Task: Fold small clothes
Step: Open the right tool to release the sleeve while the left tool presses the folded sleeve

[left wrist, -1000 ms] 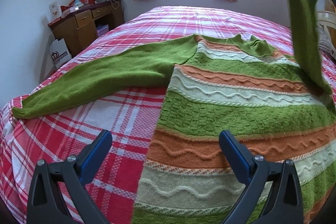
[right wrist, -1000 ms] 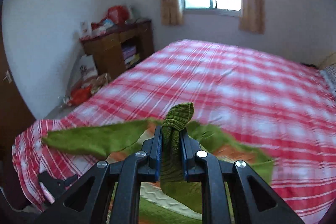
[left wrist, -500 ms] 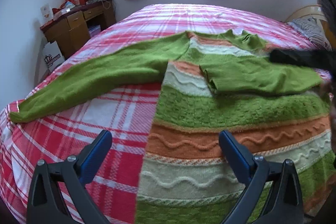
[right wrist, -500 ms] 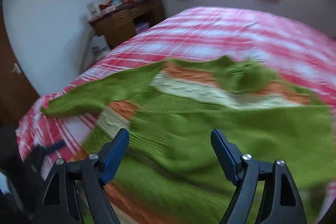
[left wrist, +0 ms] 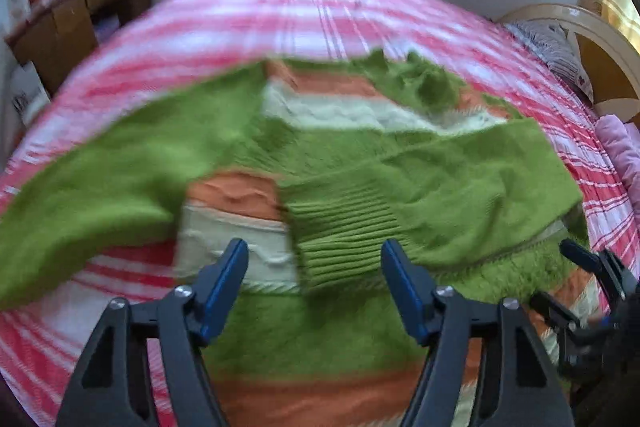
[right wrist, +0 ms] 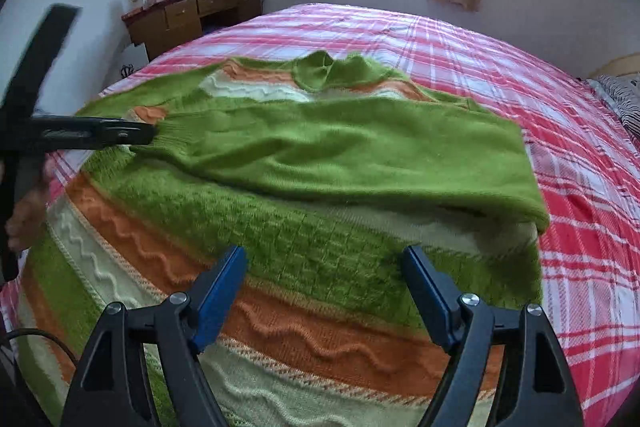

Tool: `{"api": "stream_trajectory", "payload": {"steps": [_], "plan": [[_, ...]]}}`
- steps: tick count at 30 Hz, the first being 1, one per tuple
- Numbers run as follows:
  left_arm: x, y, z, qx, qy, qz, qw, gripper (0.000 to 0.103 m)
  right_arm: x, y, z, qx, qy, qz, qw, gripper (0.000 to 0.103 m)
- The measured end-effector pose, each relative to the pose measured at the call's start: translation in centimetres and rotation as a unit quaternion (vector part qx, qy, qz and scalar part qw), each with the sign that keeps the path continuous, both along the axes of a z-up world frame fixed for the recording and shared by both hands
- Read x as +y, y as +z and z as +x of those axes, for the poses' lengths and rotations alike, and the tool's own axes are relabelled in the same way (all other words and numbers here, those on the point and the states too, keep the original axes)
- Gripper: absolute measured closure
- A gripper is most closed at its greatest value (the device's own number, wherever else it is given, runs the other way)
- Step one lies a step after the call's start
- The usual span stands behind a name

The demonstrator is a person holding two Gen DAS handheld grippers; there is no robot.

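Right wrist view is showing the striped sweater (right wrist: 280, 227) lying mid-frame on the bed (right wrist: 540, 75), soft and floppy, best pinched at its ribbed cuff (left wrist: 340, 243). Left gripper (left wrist: 314, 291) is closing around that cuff; right gripper (right wrist: 324, 291) is hanging released, empty.

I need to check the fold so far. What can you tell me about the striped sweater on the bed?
The sweater is a chunky knit in green, orange and cream bands with wavy ridges and a green collar. It lies flat on the checked bedspread. One plain green sleeve is folded across its chest; the other stretches out sideways.
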State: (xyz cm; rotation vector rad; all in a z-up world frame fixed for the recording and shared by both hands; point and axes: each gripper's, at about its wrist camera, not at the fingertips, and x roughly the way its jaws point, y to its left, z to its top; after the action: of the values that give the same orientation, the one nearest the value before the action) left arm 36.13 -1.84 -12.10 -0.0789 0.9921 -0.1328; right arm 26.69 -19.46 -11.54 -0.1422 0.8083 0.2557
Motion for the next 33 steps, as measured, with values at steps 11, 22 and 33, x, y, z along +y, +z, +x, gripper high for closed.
{"api": "stream_trajectory", "payload": {"steps": [11, 22, 33], "plan": [[-1.4, 1.2, -1.8, -0.071, -0.009, 0.012, 0.9974, 0.095, -0.4, -0.8, 0.3, 0.019, -0.017, -0.003, 1.000, 0.019], [0.8, 1.5, -1.4, -0.081, 0.012, 0.014, 0.9966, 0.095, -0.4, -0.9, 0.4, 0.018, -0.025, -0.008, 0.999, 0.017], [1.5, -0.6, -1.4, -0.061, 0.044, 0.008, 0.9971, 0.043, -0.5, -0.9, 0.5, 0.018, -0.026, -0.008, 0.999, 0.016]]}}
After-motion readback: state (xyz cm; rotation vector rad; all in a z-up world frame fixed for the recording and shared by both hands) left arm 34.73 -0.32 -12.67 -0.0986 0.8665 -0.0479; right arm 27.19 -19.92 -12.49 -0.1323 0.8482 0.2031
